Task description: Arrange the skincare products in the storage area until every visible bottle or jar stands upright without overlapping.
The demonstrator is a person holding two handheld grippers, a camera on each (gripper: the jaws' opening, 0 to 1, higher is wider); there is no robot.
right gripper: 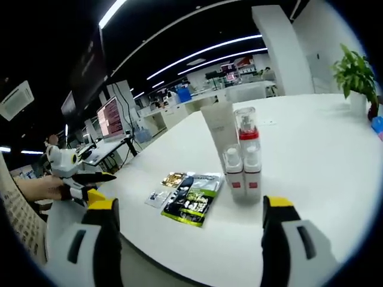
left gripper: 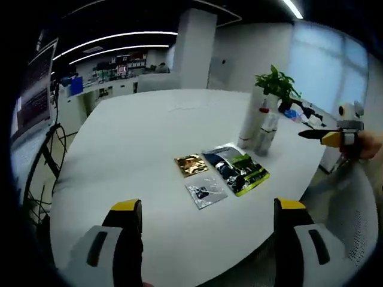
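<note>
On my white table [left gripper: 137,137], left to right: gold sachet [left gripper: 191,164], clear sachet [left gripper: 205,192], green pouch [left gripper: 239,168], then upright bottles [left gripper: 264,127] clustered near the plant [left gripper: 276,84]; left gripper [left gripper: 209,239] and right gripper [right gripper: 188,239] both hover wide, empty.

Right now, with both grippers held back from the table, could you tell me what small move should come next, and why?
Probably ease the right gripper, jaws open and empty, forward toward the cluster of upright bottles. The two small white bottles stand touching in front of the red-collared pump bottle and the tall white tube, so they overlap. The sachets lie flat beside them. The left gripper is also open.
</note>
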